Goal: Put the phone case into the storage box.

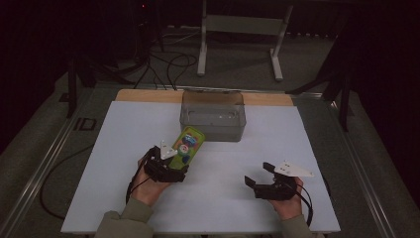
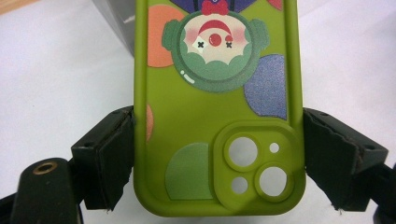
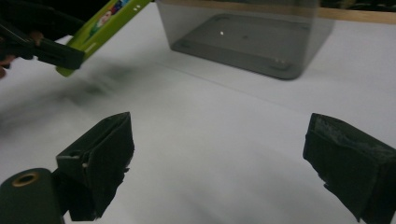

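Your left gripper (image 1: 171, 159) pinches green phone case (image 1: 187, 143) by long edges, camera-cutout end nearest jaws, case lifted off white table (image 1: 124, 148), pointing toward grey translucent bin (image 1: 213, 115). Left gripper view gives you what high view cannot: pads (image 2: 114, 154) pressed flat on both sides, clown print, lens holes. Your right gripper (image 1: 260, 174) hangs low over table, well apart from case, jaws spread, nothing between. Right gripper view shows case from side, tilted, clear of tabletop, just beside bin's near corner.
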Demonstrator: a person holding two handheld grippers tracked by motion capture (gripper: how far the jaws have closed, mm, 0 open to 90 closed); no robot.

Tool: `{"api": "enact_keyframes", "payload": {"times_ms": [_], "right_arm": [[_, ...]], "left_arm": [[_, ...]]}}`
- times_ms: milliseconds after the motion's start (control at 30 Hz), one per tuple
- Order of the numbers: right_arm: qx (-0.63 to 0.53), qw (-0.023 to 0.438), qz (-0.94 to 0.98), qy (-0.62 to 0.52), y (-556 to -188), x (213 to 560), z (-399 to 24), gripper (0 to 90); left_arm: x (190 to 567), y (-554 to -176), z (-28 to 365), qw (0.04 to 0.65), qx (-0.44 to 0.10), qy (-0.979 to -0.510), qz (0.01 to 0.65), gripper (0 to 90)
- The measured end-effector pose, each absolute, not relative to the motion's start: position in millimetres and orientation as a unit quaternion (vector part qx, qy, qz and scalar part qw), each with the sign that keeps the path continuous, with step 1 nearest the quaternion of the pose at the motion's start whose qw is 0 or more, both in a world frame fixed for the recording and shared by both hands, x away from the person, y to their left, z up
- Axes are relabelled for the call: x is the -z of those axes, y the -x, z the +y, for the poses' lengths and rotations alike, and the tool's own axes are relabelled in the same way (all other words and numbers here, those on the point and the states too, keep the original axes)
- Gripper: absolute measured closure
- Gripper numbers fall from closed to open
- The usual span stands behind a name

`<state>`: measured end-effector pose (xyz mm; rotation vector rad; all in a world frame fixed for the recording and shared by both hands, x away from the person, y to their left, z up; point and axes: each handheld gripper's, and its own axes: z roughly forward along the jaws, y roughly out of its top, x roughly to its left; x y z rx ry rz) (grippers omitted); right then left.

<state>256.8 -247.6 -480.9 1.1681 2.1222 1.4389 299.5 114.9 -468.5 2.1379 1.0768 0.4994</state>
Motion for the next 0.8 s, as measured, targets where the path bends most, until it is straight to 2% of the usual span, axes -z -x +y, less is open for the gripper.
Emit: {"api": "enact_keyframes", "payload": {"times_ms": [800], "right_arm": [[-0.517,0.151,0.748,-0.388,-266.6,464.1,-216.7,8.5]], "left_arm": [[461.5,-292.1,117.4,0.359,-0.212,-0.808,0.417,16.4]]}}
